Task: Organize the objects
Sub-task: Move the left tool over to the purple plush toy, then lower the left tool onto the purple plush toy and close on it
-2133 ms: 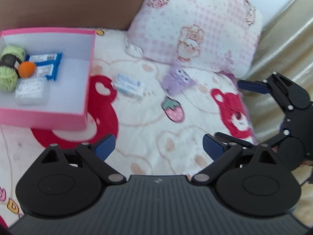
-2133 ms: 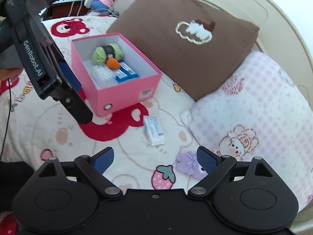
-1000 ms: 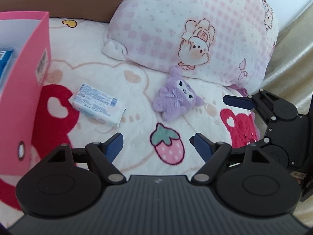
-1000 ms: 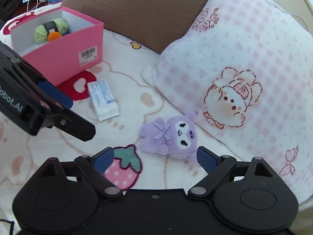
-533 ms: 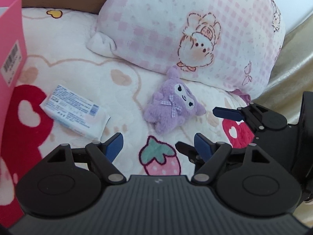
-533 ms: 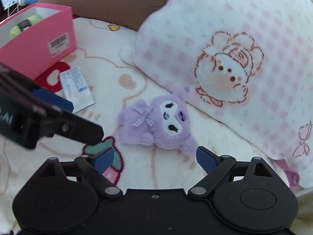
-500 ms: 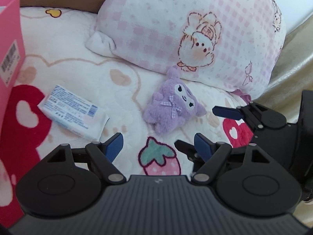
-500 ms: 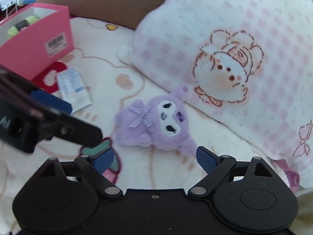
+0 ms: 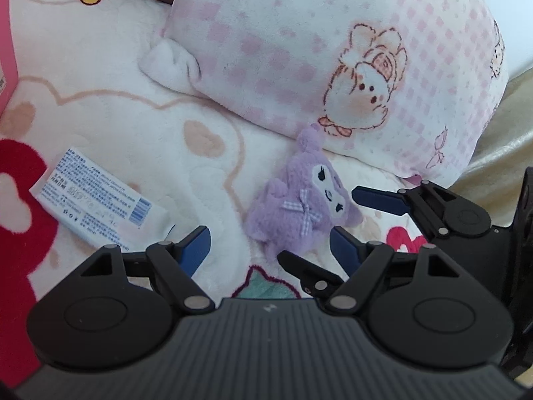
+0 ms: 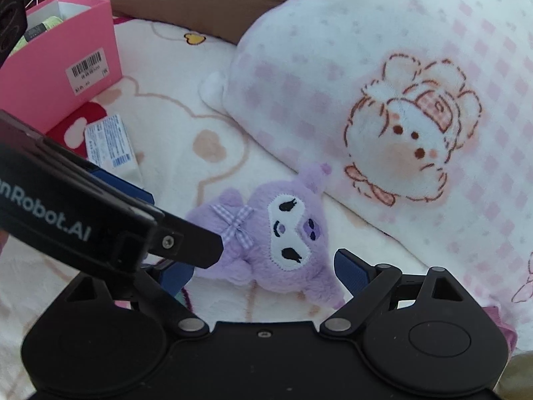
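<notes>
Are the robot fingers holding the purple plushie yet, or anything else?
Nothing is held. The right gripper is open around the purple plushie without pinching it, and the left gripper is open and empty beside it.

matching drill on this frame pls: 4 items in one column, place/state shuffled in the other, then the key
Items:
1. purple plush
2. white packet
3. pink box
4. checked pillow

Descriptions:
A. printed face up, flat on the blanket, between box and plush
B. lying at the pillow's lower edge, open jaws on either side
C. open-topped, barcode sticker on its side
D. cartoon animal print, behind the plush

Pairs: 1-B, 2-A, 3-C, 4-D
</notes>
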A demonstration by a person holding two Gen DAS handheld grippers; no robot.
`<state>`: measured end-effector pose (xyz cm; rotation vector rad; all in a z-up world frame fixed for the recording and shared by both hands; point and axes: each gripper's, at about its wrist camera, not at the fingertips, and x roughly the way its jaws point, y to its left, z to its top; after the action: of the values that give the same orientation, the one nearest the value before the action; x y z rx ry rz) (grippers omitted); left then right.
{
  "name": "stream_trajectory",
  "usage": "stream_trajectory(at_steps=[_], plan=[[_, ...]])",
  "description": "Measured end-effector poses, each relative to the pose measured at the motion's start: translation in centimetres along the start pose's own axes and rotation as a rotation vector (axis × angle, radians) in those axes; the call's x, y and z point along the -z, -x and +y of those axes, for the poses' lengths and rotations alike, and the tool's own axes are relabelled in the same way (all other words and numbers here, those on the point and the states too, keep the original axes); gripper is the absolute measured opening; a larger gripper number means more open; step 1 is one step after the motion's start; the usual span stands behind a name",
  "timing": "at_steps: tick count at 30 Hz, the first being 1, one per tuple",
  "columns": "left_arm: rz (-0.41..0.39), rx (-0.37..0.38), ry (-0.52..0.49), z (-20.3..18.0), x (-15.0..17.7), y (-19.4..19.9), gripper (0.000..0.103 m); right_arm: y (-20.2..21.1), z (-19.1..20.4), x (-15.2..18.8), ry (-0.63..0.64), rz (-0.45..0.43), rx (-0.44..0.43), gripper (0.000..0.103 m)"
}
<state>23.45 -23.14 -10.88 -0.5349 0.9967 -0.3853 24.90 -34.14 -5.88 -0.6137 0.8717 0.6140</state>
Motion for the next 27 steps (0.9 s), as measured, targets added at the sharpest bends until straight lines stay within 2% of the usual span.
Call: stream_trajectory(at_steps=[2,4,12,15,19,27], plan=[[0.003,0.0,0.004,0.0,-0.1,-0.4,0.077,-0.4,-0.2,0.0,0.014,0.009,-0.011,0.094],[-0.003,0.005,0.026,0.3,-0.2,-0.7,0.068,-0.7,-0.1,0.0,0.042,0.011,-0.012,0.095],[-0.003,0.006,0.062,1.4,-0.3,-1.5,0.057,-1.9,-0.7,-0.2,0.045,0.018,-0.039,0.101],[-0.011,0.024,0.081,1.5,-0.2,-1.5,0.057,-1.6,-0.4,-0.1,0.05,0.006,-0.051,0.094],[0.003,0.053,0.083,1.3,0.0,-1.7,0.057,-1.3,0.0,0.0,0.031,0.006,-0.053,0.093],[-0.013,0.056,0.084,0.9,1.4,-1.8,0.055,-0.7,0.2,0.8,-0.083,0.012,-0.077,0.091]])
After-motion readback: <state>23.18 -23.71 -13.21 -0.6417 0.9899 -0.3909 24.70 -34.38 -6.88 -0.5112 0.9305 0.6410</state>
